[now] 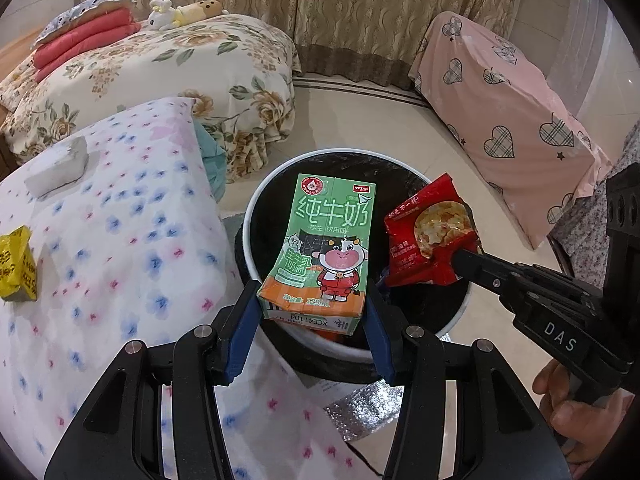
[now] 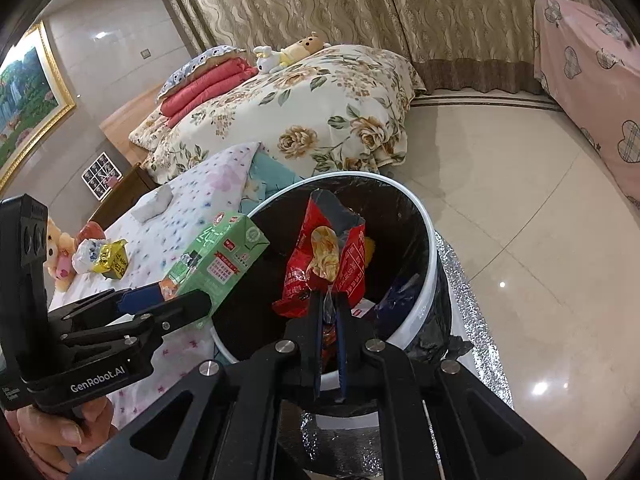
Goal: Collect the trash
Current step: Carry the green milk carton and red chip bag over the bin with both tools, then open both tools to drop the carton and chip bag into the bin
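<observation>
A green milk carton (image 1: 326, 248) with a cartoon cow hangs over the near rim of the white bin (image 1: 256, 216), and my left gripper (image 1: 314, 308) is shut on its lower end. In the right wrist view the same carton (image 2: 218, 258) sticks out over the bin's left rim (image 2: 430, 248). My right gripper (image 2: 329, 304) is shut on the corner of a red snack wrapper (image 2: 320, 256), held above the black-lined bin. In the left wrist view that wrapper (image 1: 430, 232) hangs over the bin's right side from the right gripper (image 1: 460, 260).
A flower-print table cover (image 1: 120, 240) lies left of the bin, carrying a yellow crumpled pack (image 1: 16, 268) and a white tissue wad (image 1: 58, 166). A floral bed (image 1: 192, 72) stands behind, pink heart-print furniture (image 1: 500, 112) at right. Silver foil (image 2: 476, 312) wraps the bin's base.
</observation>
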